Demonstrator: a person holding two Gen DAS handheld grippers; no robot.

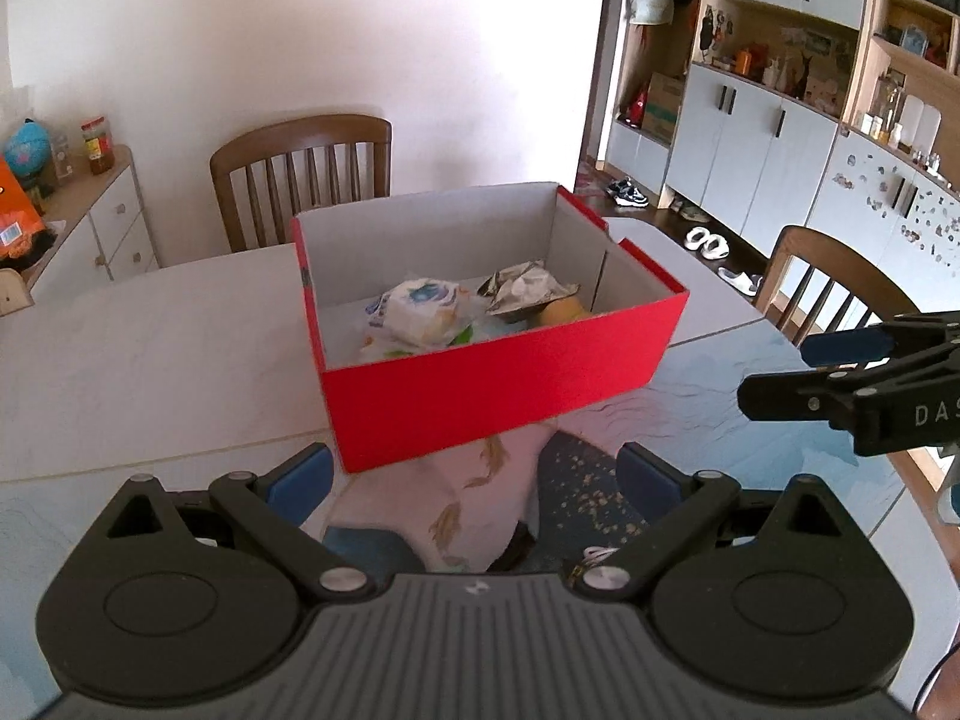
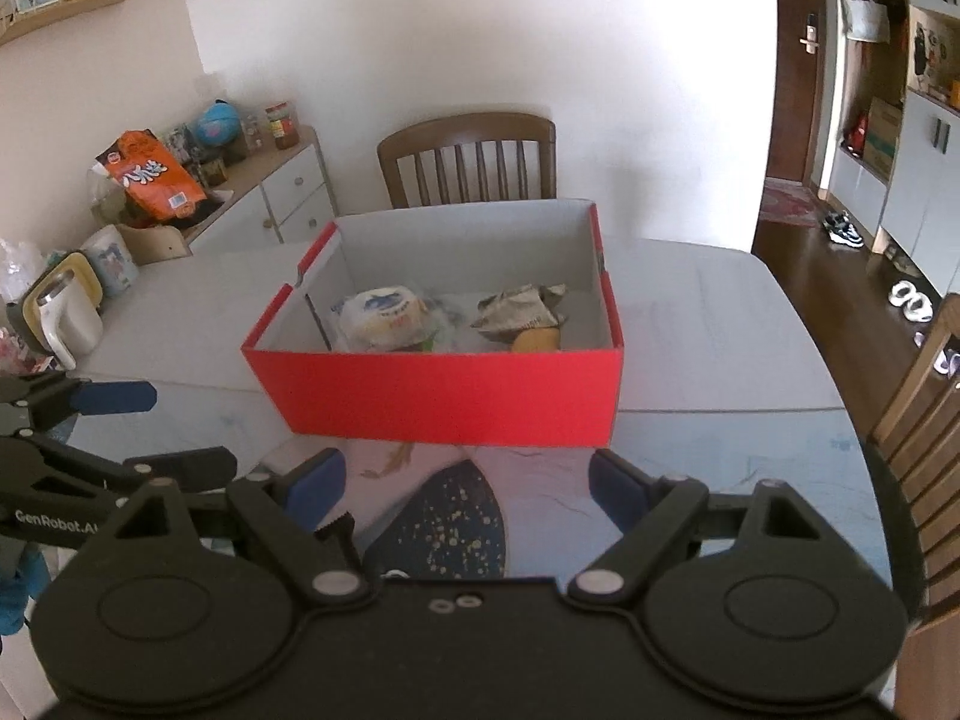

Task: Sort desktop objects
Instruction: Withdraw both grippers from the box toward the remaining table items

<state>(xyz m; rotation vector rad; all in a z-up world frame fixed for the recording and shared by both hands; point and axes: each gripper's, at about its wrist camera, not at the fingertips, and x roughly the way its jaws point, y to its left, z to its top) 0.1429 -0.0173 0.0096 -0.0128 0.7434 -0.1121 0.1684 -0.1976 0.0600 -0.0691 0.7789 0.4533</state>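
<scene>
White tabletop [image 1: 150, 360] runs under both my grippers, with a printed mat [image 2: 444, 516] on its near part. My left gripper [image 1: 474, 474] has its jaws spread wide with nothing between them, only the mat below. My right gripper [image 2: 468, 477] stands just as wide and just as empty (its blue pads frame bare mat). From the left camera my right gripper shows at three o'clock; from the right camera my left shows at nine o'clock.

Just past both sets of fingertips, at twelve o'clock, sits the red box [image 2: 444, 393], open-topped, its near edge on the mat. Inside lie a white packet [image 2: 384, 315] at the left and a crumpled foil wrapper [image 2: 522, 312] at the right, with a yellow thing [image 2: 537, 339] partly under the foil. Behind the box, a wooden chair [image 2: 468, 159] stands against the wall.
</scene>
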